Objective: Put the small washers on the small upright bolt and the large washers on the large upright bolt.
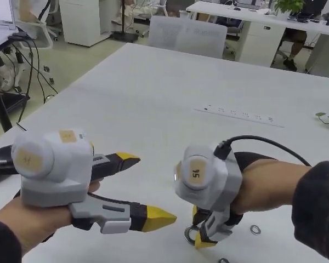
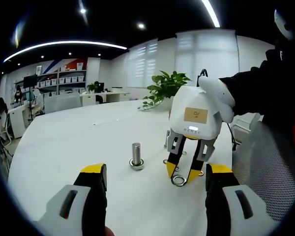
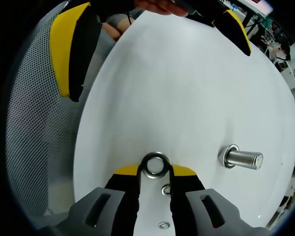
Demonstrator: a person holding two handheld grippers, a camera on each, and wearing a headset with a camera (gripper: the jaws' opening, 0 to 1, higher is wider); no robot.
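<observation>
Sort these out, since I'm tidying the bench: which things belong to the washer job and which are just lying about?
Job: bolt; washer held in the right gripper; loose washers.
Lying about: power strip; plant.

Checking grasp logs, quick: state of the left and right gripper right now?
Left gripper: open, holding nothing.
Right gripper: shut on a large washer.

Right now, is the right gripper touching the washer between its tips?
Touching. In the right gripper view, both yellow tips of the right gripper press against the sides of the washer, with no gap visible.
</observation>
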